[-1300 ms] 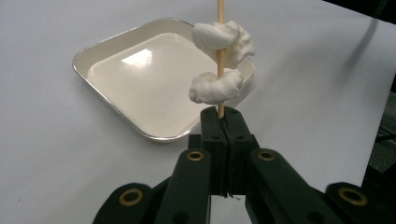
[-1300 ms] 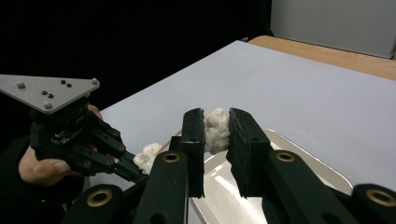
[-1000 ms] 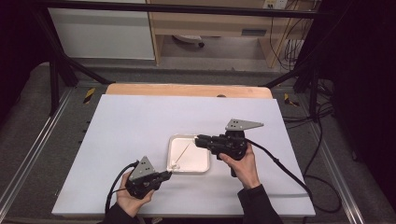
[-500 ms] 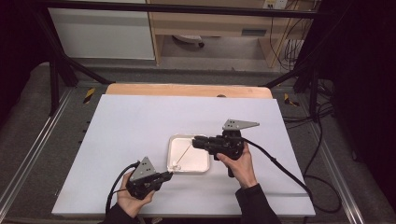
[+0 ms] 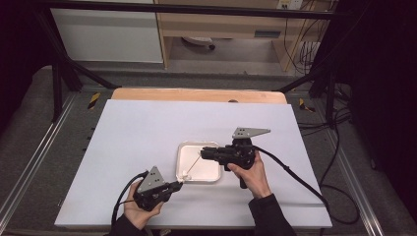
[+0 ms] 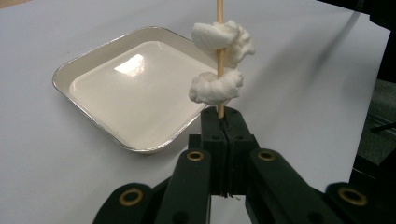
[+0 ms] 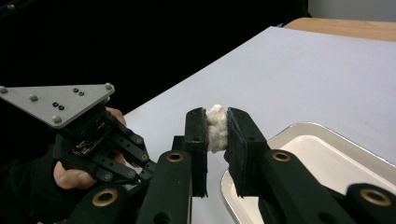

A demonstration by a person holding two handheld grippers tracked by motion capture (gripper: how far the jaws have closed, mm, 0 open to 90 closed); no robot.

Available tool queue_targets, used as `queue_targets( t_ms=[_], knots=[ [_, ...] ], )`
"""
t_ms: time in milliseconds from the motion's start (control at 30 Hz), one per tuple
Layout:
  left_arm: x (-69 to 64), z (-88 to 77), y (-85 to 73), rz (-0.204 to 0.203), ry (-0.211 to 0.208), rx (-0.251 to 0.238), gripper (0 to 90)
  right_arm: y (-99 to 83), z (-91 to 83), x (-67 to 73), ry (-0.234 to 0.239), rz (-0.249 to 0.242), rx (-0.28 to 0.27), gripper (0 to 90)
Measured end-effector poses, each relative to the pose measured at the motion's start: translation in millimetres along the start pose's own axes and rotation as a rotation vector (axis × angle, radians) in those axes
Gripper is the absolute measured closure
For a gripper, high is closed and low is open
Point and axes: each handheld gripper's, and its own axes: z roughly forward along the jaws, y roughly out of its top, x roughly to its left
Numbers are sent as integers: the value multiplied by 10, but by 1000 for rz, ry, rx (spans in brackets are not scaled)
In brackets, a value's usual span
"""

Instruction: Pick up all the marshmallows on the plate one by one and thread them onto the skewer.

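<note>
My left gripper [image 6: 219, 122] clamps the skewer [image 6: 219, 56] by its end, two white puffs [image 6: 217, 86] threaded just above my jaws. My right gripper [image 7: 215, 122] pinches a puff [image 7: 216, 126] over the tray [image 5: 215, 177]. Pulling crooked could snap the skewer or tear the puff. The table [image 5: 147, 128] beyond both jaws lies bare.
</note>
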Motion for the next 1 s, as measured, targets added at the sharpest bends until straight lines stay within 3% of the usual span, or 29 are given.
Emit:
queue_targets(
  t_ms=[367,1000],
  knots=[
    [-29,-13,-8,43,16,-16,889,-22,3,22,12,-19,8,810],
    [-54,-1,-15,58,29,-9,889,-86,49,72,46,-29,3,825]
  ],
)
